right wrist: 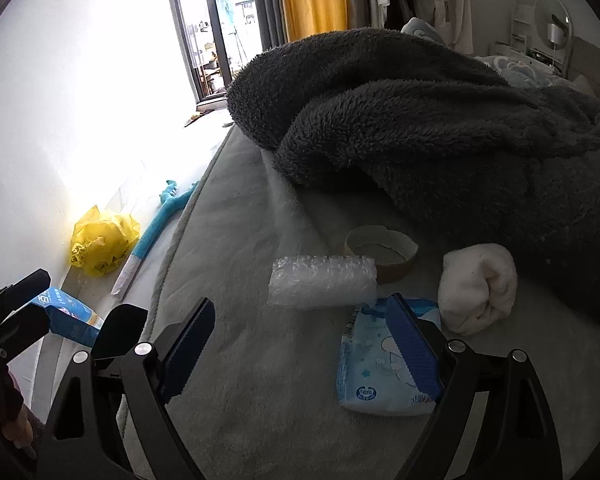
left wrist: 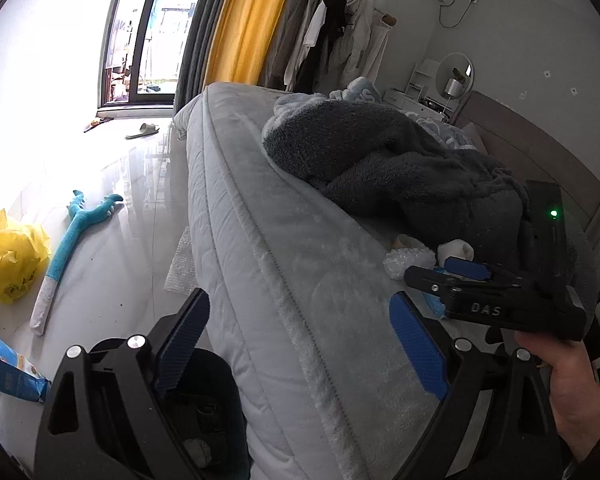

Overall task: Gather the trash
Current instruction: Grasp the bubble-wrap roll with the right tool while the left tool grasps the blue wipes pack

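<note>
On the grey bed lie a roll of bubble wrap, an empty cardboard tape ring, a blue-and-white tissue packet and a rolled white cloth. My right gripper is open just above the bed, its right finger over the tissue packet. My left gripper is open and empty over the bed's edge. The left wrist view shows the right gripper beside the bubble wrap.
A dark fleece blanket is piled behind the items. On the floor beside the bed lie a yellow plastic bag, a blue plush toy, a blue packet, a bubble wrap sheet and a slipper.
</note>
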A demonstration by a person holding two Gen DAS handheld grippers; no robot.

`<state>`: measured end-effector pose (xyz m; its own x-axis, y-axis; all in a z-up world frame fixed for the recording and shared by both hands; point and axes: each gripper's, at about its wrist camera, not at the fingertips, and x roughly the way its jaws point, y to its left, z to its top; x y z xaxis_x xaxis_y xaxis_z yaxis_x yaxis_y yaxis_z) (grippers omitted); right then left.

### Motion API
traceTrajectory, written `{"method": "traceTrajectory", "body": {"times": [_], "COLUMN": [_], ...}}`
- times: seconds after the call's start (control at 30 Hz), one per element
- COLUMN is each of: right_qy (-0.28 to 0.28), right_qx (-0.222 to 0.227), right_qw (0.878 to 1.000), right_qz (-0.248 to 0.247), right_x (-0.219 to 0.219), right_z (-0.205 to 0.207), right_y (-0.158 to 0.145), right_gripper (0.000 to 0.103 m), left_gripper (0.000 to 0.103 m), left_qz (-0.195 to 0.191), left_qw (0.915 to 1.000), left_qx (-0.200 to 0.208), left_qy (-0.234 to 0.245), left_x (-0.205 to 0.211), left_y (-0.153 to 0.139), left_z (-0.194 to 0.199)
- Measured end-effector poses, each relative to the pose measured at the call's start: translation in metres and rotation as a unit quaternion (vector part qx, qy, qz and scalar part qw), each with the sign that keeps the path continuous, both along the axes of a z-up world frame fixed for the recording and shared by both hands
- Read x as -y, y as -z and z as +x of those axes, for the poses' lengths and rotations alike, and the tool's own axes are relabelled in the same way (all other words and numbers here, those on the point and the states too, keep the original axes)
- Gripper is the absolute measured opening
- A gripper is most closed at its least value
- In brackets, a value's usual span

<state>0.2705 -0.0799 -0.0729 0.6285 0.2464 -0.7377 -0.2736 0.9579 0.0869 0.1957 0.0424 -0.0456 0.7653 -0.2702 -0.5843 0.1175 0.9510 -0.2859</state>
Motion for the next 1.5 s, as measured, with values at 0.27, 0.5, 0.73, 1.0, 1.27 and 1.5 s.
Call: {"method": "traceTrajectory", "body": {"times": [0.27,0.5,0.73,1.0,1.27,1.5], "right_qy": [0.004,0.000,0.021,0.046,0.061,0.071], "right_qx": [-0.021,-0.008,0.008,0.021,0.028,0.037], "right_qw": [1.000,1.000,0.998,0.995,0.994,0.992], "right_qz": [-0.010,0.021,0.058,0.082,0.085,0.093], "right_x": [0.002,0.020,0.059,0.101,0.131,0.155], "right_z": [0.019,0.009,0.002,0.000,-0.008,-0.014], "right_y": [0.013,-0.003,-0.021,-0.028,-0.033,-0.040], "right_gripper": [0.062,0.062,0.062,0.062,0.062,0.062], "left_gripper": [0.093,0.093,0.092,0.090,0.090,0.090], "left_qz": [-0.008,-0.018,0.001,0.027,0.017,0.035], "left_qw": [0.9999,0.9997,0.9992,0.9961,0.9939,0.9912], "left_qx": [0.000,0.002,0.006,0.001,-0.023,-0.037], "left_qy": [0.012,0.014,0.040,0.085,0.106,0.122], "left_x": [0.020,0.034,0.066,0.115,0.150,0.184], "left_y": [-0.001,-0.003,-0.003,0.003,0.013,0.026], "left_z": [0.010,0.017,0.018,0.024,0.034,0.042]}}
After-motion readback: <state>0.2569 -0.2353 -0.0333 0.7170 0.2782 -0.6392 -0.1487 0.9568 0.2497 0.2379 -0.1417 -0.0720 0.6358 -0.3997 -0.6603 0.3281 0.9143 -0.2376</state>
